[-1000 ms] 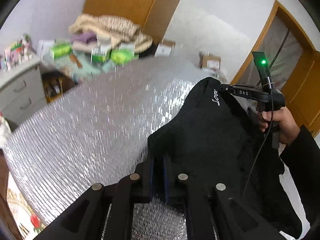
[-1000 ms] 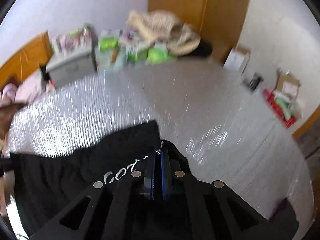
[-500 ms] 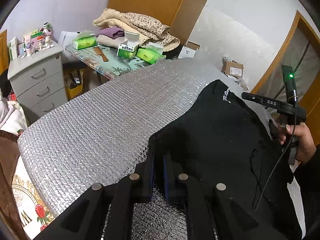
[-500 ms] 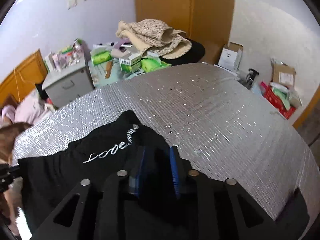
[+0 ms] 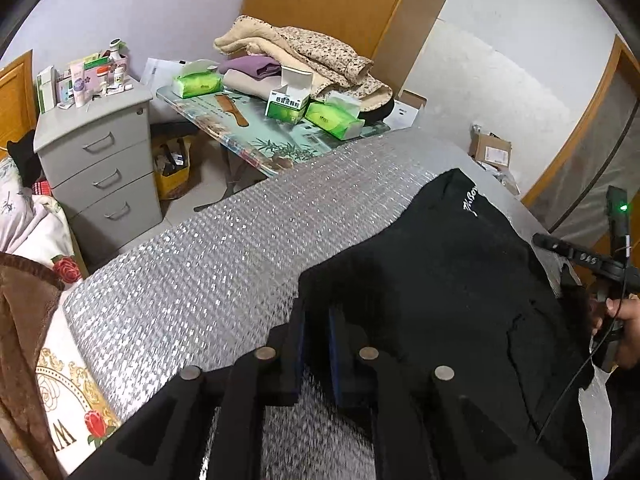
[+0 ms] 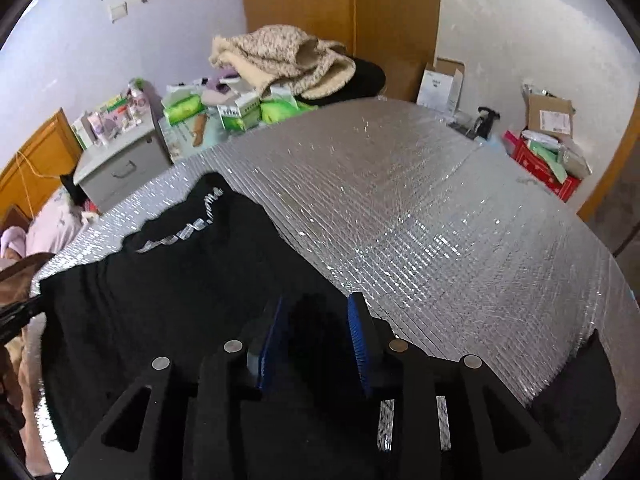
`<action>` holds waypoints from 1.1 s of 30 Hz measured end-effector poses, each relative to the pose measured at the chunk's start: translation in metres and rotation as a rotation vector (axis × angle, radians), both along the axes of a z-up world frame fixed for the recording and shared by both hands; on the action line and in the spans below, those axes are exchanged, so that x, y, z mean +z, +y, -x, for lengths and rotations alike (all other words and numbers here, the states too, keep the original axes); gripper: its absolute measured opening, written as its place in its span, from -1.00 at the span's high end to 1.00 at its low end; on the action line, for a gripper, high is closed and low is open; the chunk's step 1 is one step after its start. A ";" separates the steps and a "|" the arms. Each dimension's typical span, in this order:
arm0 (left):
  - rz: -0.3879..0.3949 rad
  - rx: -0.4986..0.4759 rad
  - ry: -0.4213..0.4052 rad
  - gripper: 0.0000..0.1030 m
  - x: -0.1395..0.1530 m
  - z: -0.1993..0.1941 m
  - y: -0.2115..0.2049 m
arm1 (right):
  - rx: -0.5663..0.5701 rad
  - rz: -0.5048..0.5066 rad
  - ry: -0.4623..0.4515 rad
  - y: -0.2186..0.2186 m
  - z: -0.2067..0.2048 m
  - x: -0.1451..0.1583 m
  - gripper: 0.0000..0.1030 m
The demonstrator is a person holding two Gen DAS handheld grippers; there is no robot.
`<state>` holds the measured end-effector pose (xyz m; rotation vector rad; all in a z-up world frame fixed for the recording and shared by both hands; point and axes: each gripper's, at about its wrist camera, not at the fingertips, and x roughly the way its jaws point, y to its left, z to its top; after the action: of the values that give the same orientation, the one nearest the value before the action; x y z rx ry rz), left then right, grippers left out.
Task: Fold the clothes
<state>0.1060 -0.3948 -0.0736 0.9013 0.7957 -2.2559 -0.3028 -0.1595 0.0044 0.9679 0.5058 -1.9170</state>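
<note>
The black garment [image 5: 440, 280] lies spread on the silver quilted table [image 5: 200, 280], and in the left wrist view it fills the lower right of the frame, with its long axis running from the lower centre up to a corner with white script lettering [image 5: 470, 202] in the upper right. In the right wrist view the same garment [image 6: 168, 292] covers the lower left of the frame, and its lettered corner points to the upper left. The left gripper [image 5: 316, 332] is at the bottom centre of its view, level with the near edge of the cloth; its fingers [image 5: 298, 344] stand narrow, a small gap between the blue pads, and I cannot tell if cloth is caught between them. The right gripper [image 6: 316, 340] sits low over the garment with its fingers [image 6: 358, 336] wide apart, black cloth visible between them, not pressed. At the right edge of the left wrist view a hand [image 5: 622, 332] holds the handle of the right gripper, a green light above it.
</note>
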 end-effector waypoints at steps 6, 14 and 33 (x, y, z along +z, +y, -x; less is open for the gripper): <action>0.053 0.026 0.061 0.76 0.019 -0.024 0.017 | -0.006 0.116 0.013 0.047 -0.048 0.043 0.34; 0.083 -0.123 0.162 0.69 0.045 -0.029 0.056 | -0.003 0.200 0.020 0.121 -0.141 0.076 0.34; 0.036 -0.381 0.072 0.69 0.019 -0.012 0.132 | -0.041 -0.104 -0.009 0.133 -0.233 -0.034 0.35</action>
<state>0.1181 -0.2624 -0.0544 1.0301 0.6543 -2.6348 -0.0698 -0.0261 -0.0295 1.0603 0.5895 -1.9373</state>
